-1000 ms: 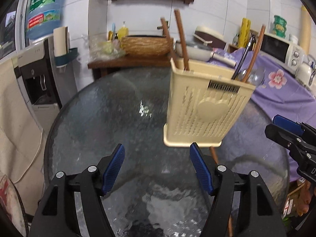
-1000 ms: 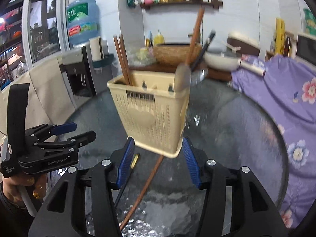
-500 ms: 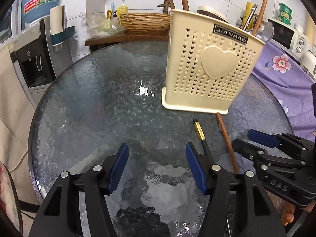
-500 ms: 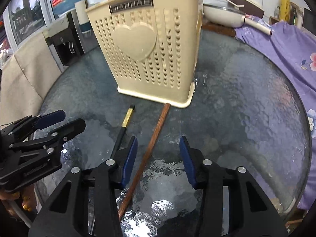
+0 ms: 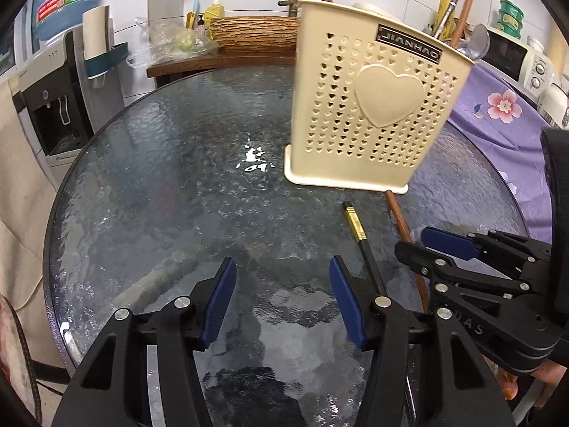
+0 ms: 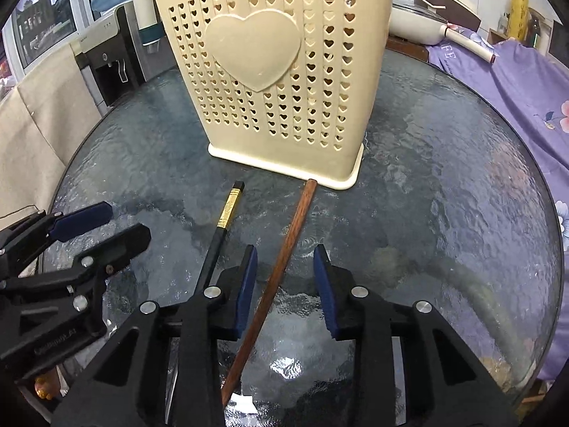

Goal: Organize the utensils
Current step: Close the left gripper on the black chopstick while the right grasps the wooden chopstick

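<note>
Looking thru left wrist cam: left gripper [image 5: 282,297] jaws closing, nothing btwn; black chopstick [image 5: 362,245] lies just right of its right pad. Right wrist cam: right gripper [image 6: 284,281] closing astride brown chopstick [image 6: 281,270], no contact yet; stick's long axis runs away toward holder [image 6: 270,82].

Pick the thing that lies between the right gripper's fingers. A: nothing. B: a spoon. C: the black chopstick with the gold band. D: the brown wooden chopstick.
D: in the right wrist view the brown wooden chopstick runs up between the closing right gripper, not yet pressed; the black chopstick lies outside, to the left.
</note>
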A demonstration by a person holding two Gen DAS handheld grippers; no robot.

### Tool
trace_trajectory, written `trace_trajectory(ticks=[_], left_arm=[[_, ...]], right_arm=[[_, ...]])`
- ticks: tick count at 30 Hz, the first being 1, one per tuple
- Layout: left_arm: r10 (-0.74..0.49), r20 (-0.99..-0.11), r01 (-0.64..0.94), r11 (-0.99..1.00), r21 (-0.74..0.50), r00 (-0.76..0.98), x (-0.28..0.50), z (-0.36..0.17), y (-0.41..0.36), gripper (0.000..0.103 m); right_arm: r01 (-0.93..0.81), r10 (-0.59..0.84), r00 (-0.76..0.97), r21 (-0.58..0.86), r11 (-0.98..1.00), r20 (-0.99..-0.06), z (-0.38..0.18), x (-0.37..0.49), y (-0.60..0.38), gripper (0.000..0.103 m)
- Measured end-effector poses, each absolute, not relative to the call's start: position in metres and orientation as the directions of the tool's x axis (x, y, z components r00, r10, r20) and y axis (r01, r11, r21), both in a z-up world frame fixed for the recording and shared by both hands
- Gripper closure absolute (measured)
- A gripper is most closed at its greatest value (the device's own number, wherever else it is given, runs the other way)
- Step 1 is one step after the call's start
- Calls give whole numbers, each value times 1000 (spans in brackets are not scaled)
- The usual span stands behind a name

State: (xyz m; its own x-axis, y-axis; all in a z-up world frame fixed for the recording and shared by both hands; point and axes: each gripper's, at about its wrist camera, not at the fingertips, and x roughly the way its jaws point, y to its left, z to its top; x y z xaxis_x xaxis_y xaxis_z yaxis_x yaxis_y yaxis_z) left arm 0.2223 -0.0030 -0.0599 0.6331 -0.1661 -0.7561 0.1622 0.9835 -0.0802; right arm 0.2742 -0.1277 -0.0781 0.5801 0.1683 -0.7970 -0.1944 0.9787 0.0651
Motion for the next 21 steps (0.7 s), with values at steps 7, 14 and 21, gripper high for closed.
trace_trajectory(ticks=[7,14,21], left_arm=[[-195,-766,186,977,-100,613,223,-62,-12,55],[-214,-772,232,969,-88,599,224,-62,-32,55],[-225,-798,268,960,-83,559,232,-71,-50,59]], right_arm=[[-215,154,579,32,976,-801,-79,275,-134,83],[-231,175,574,47,972,-800,-79,272,-154,86],[-244,196,571,63,968,-797,-80,273,-166,87]])
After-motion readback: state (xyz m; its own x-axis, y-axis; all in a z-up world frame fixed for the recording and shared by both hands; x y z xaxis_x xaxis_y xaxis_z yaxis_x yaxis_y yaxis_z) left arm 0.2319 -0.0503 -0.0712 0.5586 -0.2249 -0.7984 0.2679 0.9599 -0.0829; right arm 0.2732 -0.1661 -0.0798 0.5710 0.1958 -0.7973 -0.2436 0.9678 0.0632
